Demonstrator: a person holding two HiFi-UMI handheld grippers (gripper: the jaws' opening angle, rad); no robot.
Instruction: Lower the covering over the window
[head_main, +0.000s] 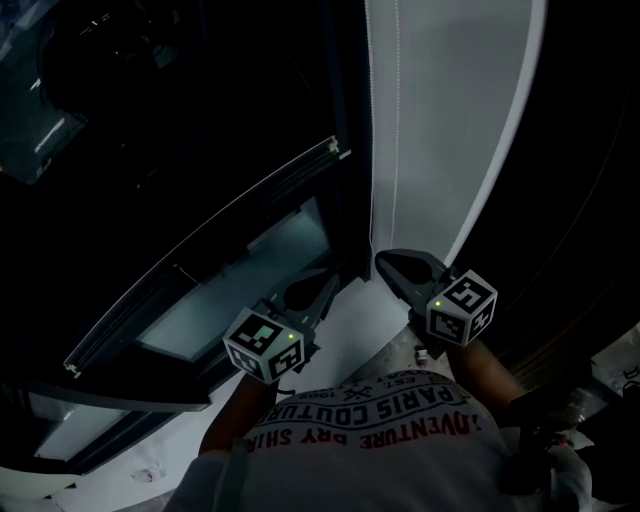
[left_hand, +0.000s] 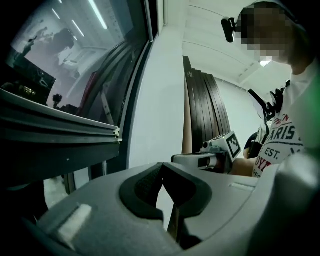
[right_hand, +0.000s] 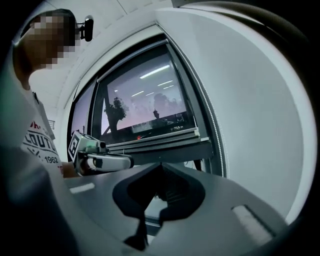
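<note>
Dim room, dark window (right_hand: 145, 100), white wall (head_main: 430, 120) beside, beaded cord (right_hand: 214, 127) between

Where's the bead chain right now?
In the right gripper view, the chain runs down the window's right edge, against the white wall, beyond and right of the right gripper.

Window (head_main: 240, 280) left of covering (head_main: 430, 120); left gripper (head_main: 322, 290) and right gripper (head_main: 392, 266) side by side before them.

Dim office-like room, dark-framed window (right_hand: 145, 105), ceiling strip lights (left_hand: 98, 15) reflected
</note>
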